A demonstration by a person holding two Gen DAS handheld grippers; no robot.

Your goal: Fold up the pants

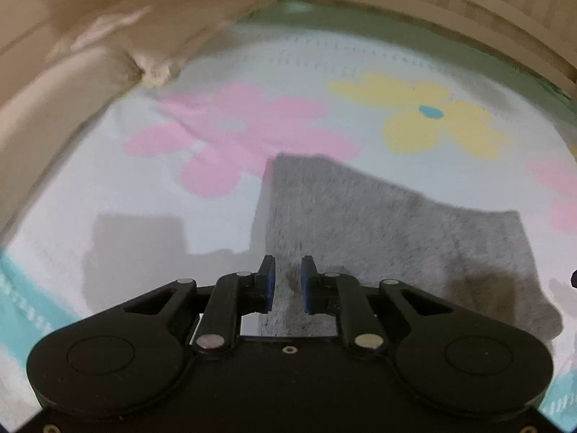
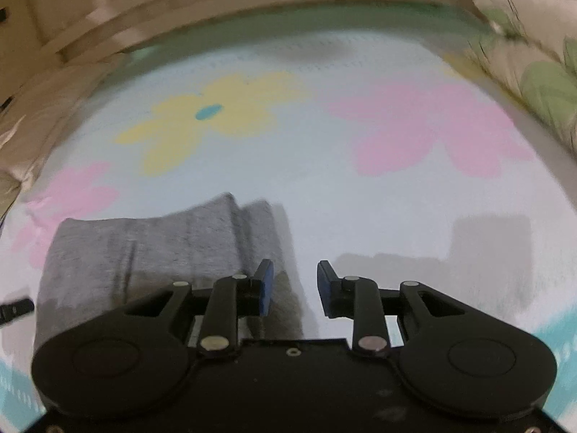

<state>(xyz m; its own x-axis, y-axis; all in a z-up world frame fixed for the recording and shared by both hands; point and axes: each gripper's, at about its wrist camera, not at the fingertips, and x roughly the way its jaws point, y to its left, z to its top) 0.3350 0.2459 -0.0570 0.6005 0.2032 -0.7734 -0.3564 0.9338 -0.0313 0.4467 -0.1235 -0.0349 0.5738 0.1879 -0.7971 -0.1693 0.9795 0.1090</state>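
Grey pants (image 1: 389, 231) lie folded on the flowered sheet (image 1: 324, 61), long axis running across between both grippers. Left gripper (image 1: 288, 281) hangs right over the left end, jaws parted, gripping nothing. Right gripper (image 2: 295, 285), spread and empty, sits just off the right edge.

One grey pants (image 1: 396, 238) bundle on one blanket (image 1: 324, 57). Beside the pants: one yellow flower (image 1: 429, 115), two pink flowers (image 1: 234, 137). Two grippers: left (image 1: 288, 281), right (image 2: 295, 285).
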